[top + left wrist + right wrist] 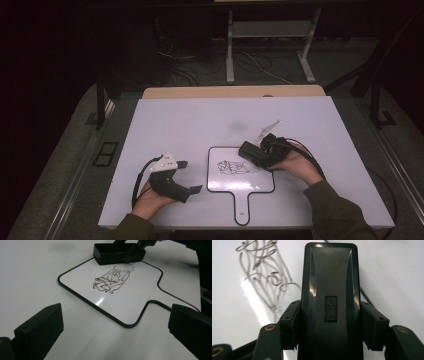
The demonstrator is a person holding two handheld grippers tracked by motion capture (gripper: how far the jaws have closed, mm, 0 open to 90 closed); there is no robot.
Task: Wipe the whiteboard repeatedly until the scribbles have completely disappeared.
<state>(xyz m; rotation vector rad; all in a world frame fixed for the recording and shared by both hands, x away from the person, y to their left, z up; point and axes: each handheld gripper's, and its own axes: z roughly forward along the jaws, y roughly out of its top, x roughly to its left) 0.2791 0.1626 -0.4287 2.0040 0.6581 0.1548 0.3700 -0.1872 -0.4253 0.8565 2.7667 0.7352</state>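
A small white paddle-shaped whiteboard (240, 182) with a black rim and a handle lies on the table, with a black scribble (234, 166) on it. My right gripper (260, 155) is shut on a black eraser (251, 153) at the board's far right corner, beside the scribble. In the right gripper view the eraser (329, 277) sits clamped between both pads (290, 325), with the scribble (264, 270) to its left. My left gripper (190, 176) rests open left of the board. In the left gripper view, its jaws stand wide apart before the whiteboard (130, 302), with nothing between them.
The board lies on a large white tabletop (175, 125) whose front edge runs just below the handle. A cable (175, 297) crosses the surface near the board's right side. Behind the table stand a dark floor, table legs and loose cables.
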